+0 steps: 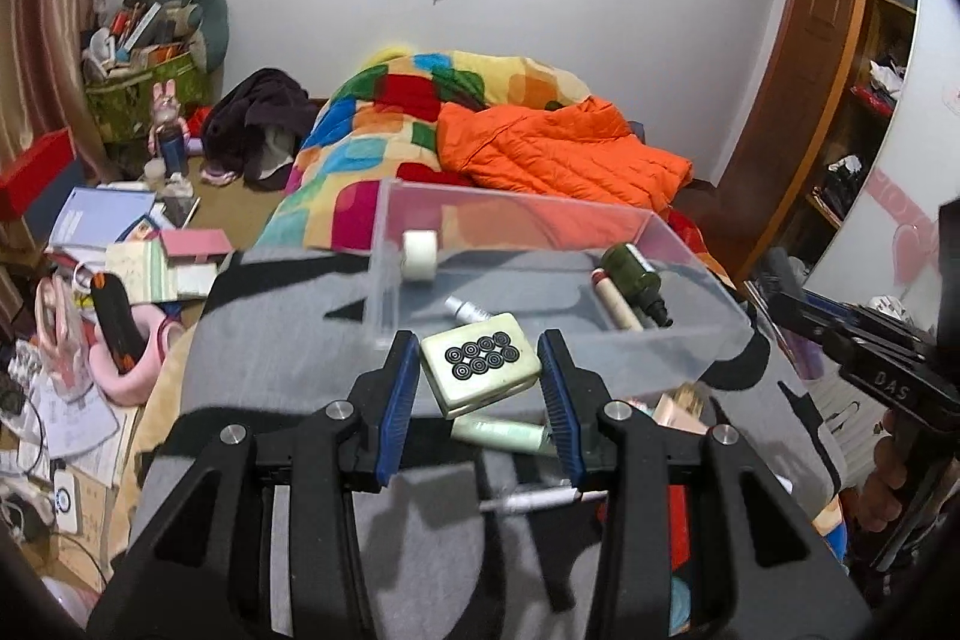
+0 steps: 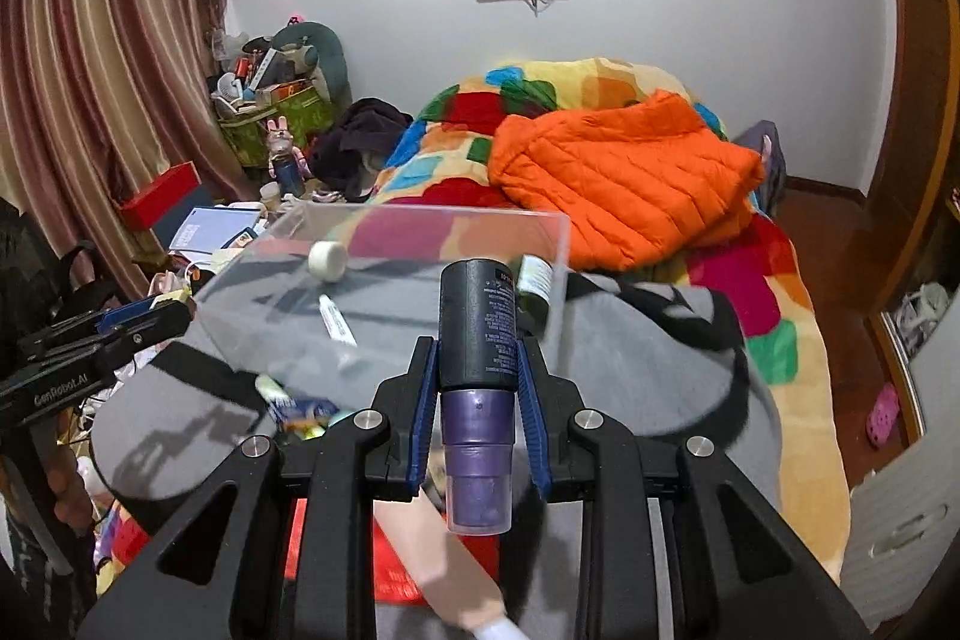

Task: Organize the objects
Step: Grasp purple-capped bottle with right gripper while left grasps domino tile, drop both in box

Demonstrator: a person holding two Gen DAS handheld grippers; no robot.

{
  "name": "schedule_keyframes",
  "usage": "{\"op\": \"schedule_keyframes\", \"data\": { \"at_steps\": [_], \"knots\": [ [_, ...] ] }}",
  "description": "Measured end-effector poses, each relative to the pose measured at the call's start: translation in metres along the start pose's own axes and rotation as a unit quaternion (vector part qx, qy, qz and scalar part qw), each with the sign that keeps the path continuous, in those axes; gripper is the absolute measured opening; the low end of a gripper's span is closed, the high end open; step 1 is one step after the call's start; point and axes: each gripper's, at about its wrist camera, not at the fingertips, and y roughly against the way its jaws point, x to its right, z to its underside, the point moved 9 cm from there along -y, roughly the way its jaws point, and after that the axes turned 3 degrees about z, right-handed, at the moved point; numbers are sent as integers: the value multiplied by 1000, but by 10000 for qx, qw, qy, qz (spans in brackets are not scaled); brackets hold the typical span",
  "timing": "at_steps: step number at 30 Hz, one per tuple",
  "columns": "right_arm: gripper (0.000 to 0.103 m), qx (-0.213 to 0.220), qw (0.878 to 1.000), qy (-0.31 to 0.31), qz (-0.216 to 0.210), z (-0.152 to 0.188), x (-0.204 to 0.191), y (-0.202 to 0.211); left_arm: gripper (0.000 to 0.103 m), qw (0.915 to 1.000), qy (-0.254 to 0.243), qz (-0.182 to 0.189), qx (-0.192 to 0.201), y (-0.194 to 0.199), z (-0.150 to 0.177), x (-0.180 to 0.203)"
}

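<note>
Where the left claw (image 1: 480, 376) clamps a cream mahjong tile (image 1: 478, 369) marked with eight black rings, the clear box (image 1: 690, 280) sits just beyond on the grey cloth (image 1: 270, 340). Right claw (image 2: 477, 370) clamped on a dark spray can (image 2: 478, 328), purple cap toward the camera, label print too small to read. Box holds a tape roll (image 1: 419, 256), green bottle (image 1: 633, 274), small tube (image 1: 465, 309). "DAS" and "GenRobot.AI" on the claw bodies; "FiiO" on the shelf. Patchwork blanket (image 1: 384, 124), orange jacket (image 1: 558, 148), cluttered floor at left.
</note>
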Motion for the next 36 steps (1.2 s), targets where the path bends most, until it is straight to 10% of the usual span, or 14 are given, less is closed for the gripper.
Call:
{"op": "schedule_keyframes", "data": {
  "at_steps": [18, 36],
  "knots": [
    [23, -608, 9977, -223, -177, -16, -12, -80, 40, 9964, -429, 82, -723, -84, -10, 23],
    [32, -839, 9962, 74, -211, -4, -20, -81, 46, 9961, -446, 277, -710, -71, -10, 29]
  ]
}}
